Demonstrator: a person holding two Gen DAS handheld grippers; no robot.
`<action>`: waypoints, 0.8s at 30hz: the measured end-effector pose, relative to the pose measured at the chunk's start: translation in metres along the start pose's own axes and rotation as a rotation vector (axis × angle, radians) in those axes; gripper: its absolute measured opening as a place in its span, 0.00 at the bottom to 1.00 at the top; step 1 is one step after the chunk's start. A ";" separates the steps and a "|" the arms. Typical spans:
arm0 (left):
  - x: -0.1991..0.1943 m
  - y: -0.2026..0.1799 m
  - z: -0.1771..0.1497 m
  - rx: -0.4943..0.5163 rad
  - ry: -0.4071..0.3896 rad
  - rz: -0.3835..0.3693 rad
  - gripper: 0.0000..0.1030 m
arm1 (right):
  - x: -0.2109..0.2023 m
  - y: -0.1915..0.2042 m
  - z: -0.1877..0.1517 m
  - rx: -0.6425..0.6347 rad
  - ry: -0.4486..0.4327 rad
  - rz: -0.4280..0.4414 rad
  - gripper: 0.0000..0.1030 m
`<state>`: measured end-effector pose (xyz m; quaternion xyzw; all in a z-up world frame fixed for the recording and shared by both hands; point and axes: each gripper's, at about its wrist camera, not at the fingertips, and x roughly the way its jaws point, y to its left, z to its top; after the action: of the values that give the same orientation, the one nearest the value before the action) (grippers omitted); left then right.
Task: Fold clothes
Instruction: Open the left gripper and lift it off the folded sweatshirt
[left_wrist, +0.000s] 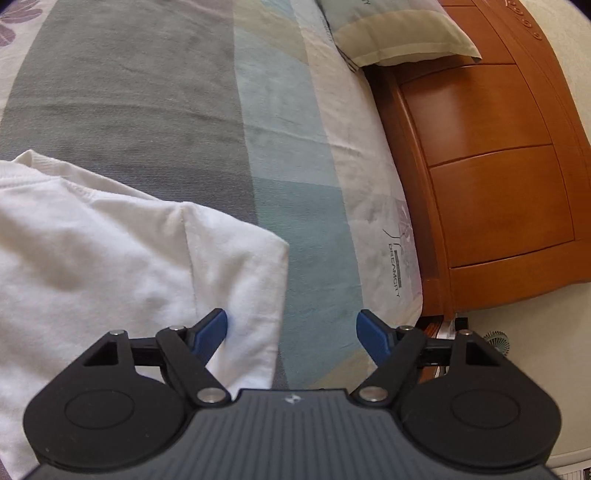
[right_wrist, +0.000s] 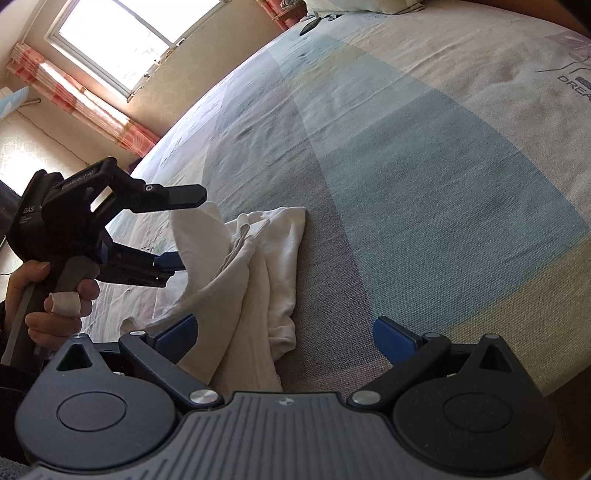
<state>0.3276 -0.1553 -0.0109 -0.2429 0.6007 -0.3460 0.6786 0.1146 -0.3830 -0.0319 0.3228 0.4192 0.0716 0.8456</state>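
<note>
A white garment (left_wrist: 110, 258) lies crumpled on the striped bedsheet (left_wrist: 147, 92), half folded with a squared corner. My left gripper (left_wrist: 291, 319) hovers open above that corner. Its left pad (left_wrist: 212, 334) is over the cloth and its right pad is over bare sheet; nothing is pinched. In the right wrist view the garment (right_wrist: 266, 266) runs from the middle toward the bottom left. My right gripper (right_wrist: 284, 328) stands open low over its near end, the pads not touching it. The left gripper (right_wrist: 181, 229) shows there too, held by a hand (right_wrist: 55, 295), jaws apart beside a raised fold.
A wooden headboard (left_wrist: 498, 166) borders the bed on the right, with a pillow (left_wrist: 399, 33) against it. A small fan (left_wrist: 496, 341) sits on the floor beyond the bed's edge. A window (right_wrist: 122, 40) with curtains lies behind the far side. The bedsheet (right_wrist: 424, 166) spreads wide to the right.
</note>
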 end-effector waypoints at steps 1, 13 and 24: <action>0.001 -0.002 -0.001 0.009 0.005 -0.012 0.75 | 0.000 -0.001 -0.002 0.004 0.001 -0.006 1.00; -0.085 0.020 -0.040 0.073 -0.201 0.085 0.76 | -0.006 0.001 -0.017 0.046 -0.025 0.011 1.00; -0.125 0.061 -0.108 0.303 -0.316 0.236 0.78 | 0.015 0.070 -0.088 -0.193 0.023 0.341 1.00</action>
<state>0.2275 -0.0116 0.0073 -0.1176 0.4526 -0.3081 0.8285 0.0678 -0.2799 -0.0381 0.3055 0.3593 0.2574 0.8434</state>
